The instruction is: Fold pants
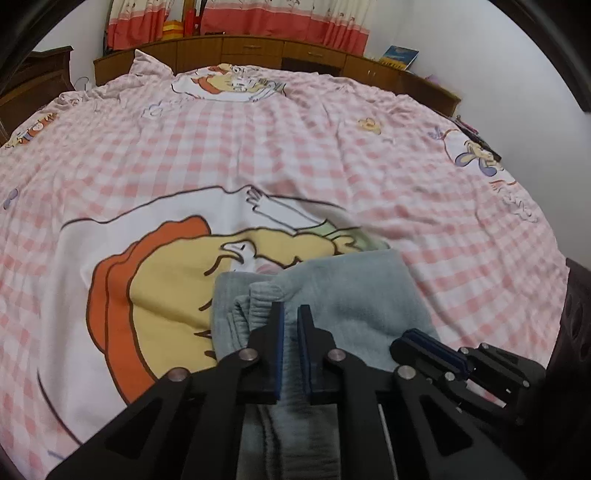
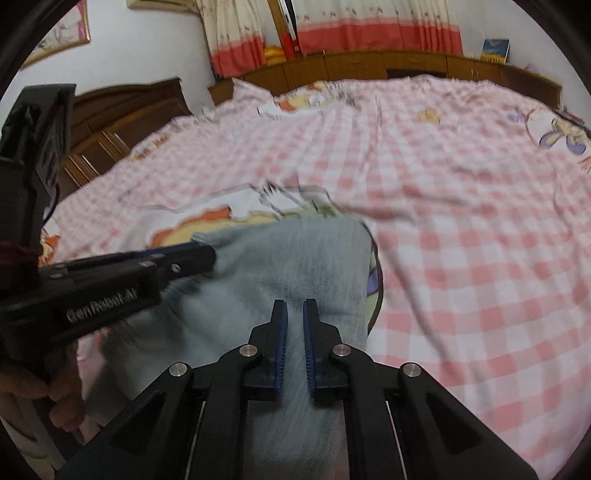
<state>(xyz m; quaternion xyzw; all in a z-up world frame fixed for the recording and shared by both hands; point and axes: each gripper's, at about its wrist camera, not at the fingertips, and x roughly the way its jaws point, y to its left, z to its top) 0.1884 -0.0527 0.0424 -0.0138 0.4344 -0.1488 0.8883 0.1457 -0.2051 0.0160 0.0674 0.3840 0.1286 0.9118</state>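
Light grey-blue pants lie folded on the pink checked bedspread, near its front edge. My left gripper is over the ribbed waistband, jaws nearly closed with grey fabric between them. My right gripper is over the same pants, jaws nearly closed with cloth between them. The right gripper shows in the left wrist view at the pants' right side. The left gripper shows in the right wrist view at the pants' left edge.
A large cartoon print lies on the bedspread left of the pants. A wooden headboard and cabinets run along the far side, with red and cream curtains above. A blue book stands at the back right.
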